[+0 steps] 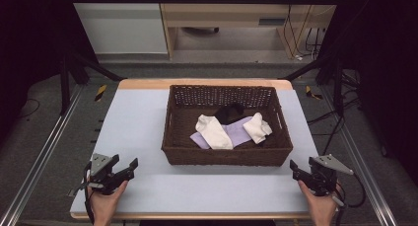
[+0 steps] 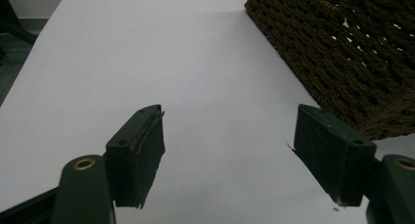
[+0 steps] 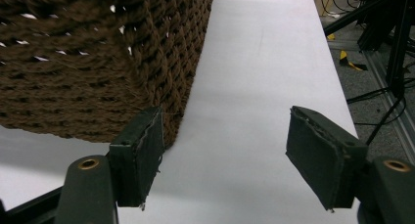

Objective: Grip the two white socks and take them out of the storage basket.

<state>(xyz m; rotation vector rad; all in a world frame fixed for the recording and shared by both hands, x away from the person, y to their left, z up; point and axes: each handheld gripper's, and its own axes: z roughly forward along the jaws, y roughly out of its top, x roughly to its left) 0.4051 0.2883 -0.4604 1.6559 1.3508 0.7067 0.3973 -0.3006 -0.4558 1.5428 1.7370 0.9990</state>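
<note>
Tongs [image 1: 123,168] [image 1: 301,170] flanking basket [image 1: 226,156]

Baskets: one, a dark brown rectangular woven wicker basket [image 1: 226,154]
Tables: one, a pale grey-blue tabletop with a light wooden edge [image 1: 138,132]
White socks: two, a cream-white fabric sock at the left of the pile [image 1: 213,131]; a second cream-white fabric sock at the right [image 1: 258,128]
Lilac pieces: one, a flat pale lilac fabric piece under the white ones [image 1: 238,132]; whether it is one sock or two cannot be told
Black pieces: one, a crumpled black fabric piece at the back [image 1: 228,110]
Grippers: two, a black two-jaw left gripper [image 1: 125,169]; a black two-jaw right gripper [image 1: 298,170]
Hands: two, one to each gripper
</note>
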